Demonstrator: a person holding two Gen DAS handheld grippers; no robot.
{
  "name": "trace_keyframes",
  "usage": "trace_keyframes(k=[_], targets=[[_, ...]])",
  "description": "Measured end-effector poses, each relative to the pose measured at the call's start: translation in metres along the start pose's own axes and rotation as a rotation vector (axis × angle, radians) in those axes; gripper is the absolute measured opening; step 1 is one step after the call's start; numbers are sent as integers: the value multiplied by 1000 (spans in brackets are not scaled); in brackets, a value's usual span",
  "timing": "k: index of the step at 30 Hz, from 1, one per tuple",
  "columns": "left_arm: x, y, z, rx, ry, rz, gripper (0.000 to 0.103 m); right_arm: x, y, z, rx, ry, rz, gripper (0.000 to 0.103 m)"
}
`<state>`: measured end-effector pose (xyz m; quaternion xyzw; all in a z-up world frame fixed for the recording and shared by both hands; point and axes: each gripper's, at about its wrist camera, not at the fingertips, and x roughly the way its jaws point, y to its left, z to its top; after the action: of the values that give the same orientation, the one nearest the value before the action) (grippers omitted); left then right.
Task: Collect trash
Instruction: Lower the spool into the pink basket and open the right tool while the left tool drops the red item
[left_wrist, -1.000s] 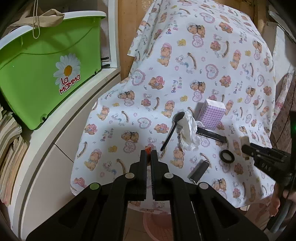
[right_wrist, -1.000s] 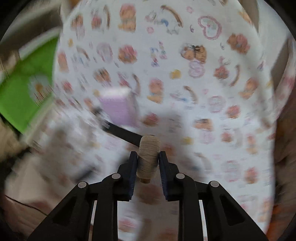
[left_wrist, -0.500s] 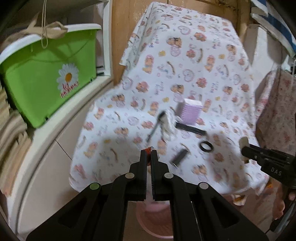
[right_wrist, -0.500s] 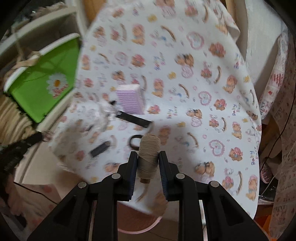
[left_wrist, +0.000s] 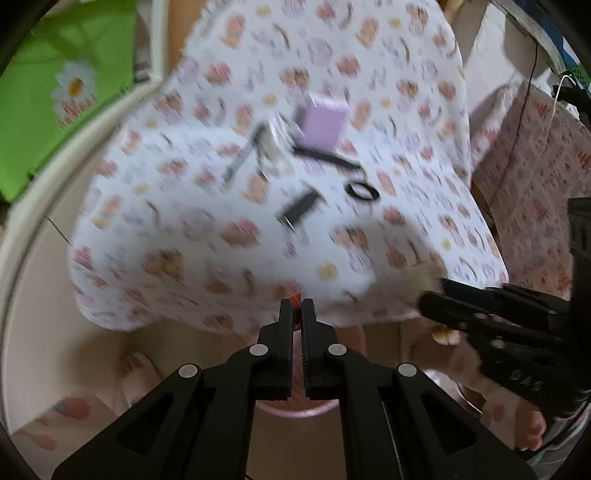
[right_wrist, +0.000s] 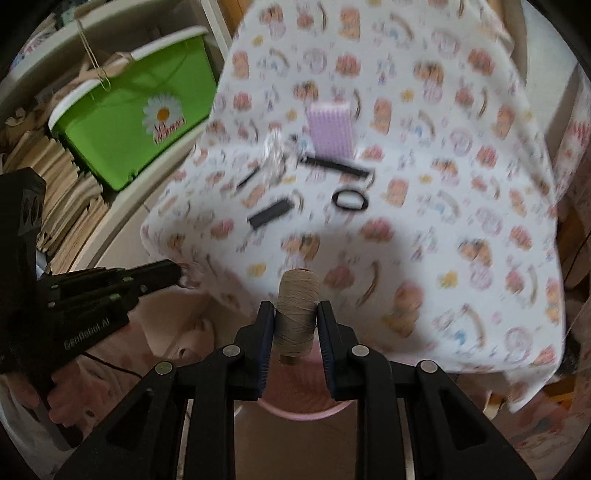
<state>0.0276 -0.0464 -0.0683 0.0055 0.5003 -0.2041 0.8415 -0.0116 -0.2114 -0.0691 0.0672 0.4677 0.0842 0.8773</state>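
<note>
Both views show the right claw (right_wrist: 295, 314) clamping a thread spool (right_wrist: 297, 310) (sharper up close).

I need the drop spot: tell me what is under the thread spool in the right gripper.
Below the thread spool a pink basin shows its rim; the right gripper covers its inside.

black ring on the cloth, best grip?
The black ring lies flat on the cloth, apart from the comb. Come straight down from above, one jaw inside the hole and one outside, pinching the near rim: flat on the cloth, it offers no side to grip.
</note>
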Motion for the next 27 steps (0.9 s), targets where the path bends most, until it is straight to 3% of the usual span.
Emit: trace_keyframes(k=[6, 11, 16, 24, 25, 27], targets=[[32, 8, -10, -73, 145, -68, 4, 29, -2, -15, 8, 98, 6, 25], [73, 14, -23, -74, 218, 13, 4, 68, -9, -34, 42, 207, -21, 26], [111, 20, -42, -72, 318, 56, 4, 105, -2, -55, -13, 281, -53, 26], [130, 35, -62, -112, 396, 42, 4, 154, -11, -81, 2, 395, -74, 26], [131, 37, -61, -121, 400, 39, 5, 158, -13, -83, 5, 403, -81, 26], [128, 39, -60, -135, 397, 49, 23, 162, -15, -85, 6, 410, -97, 26]])
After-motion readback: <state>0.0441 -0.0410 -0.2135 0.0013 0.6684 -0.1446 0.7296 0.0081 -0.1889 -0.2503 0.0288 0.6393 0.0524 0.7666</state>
